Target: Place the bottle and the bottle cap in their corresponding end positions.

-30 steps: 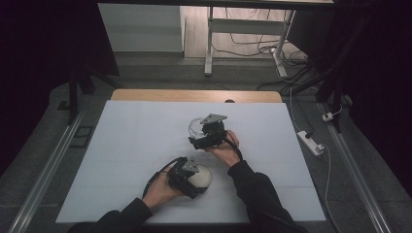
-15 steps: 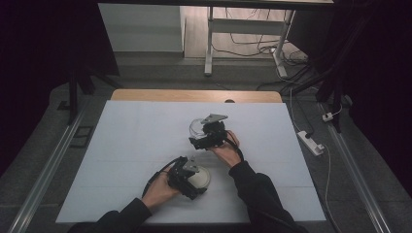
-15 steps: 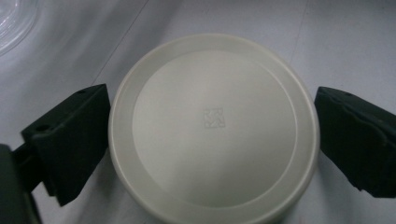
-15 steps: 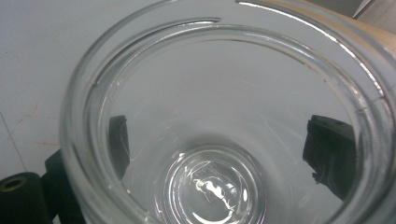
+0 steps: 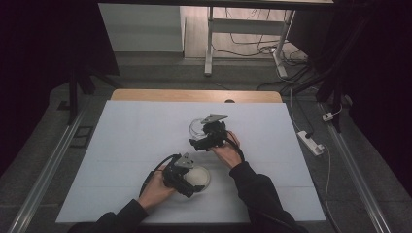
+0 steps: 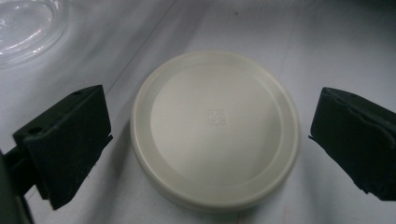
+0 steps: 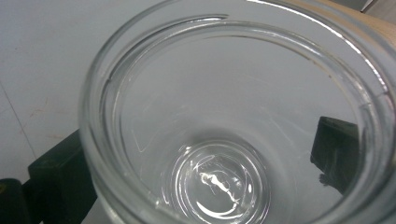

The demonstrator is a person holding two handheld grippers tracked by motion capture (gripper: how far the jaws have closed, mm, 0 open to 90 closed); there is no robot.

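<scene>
Little has shifted over the last second: your left tongs (image 5: 190,183) sit in much the same spot as before, low at the near edge of the white table (image 5: 131,141), and the right tongs (image 5: 197,143) have barely moved from the glass jar (image 5: 199,127).

In the left gripper view the left tongs stand released, one jaw on each side of the cream lid (image 6: 215,128), with clear gaps to its rim; the lid lies flat on the table. So the grasp is lined up but not yet made, and closing on the rim looks like your next move.

In the right gripper view the jar (image 7: 238,121) sits between the right jaws, which seem to press its wall, so it looks grasped. Its mouth is open and empty.

Between lid and jar the table is bare; nothing blocks the way. The cables (image 5: 154,174) trail back toward you.
</scene>
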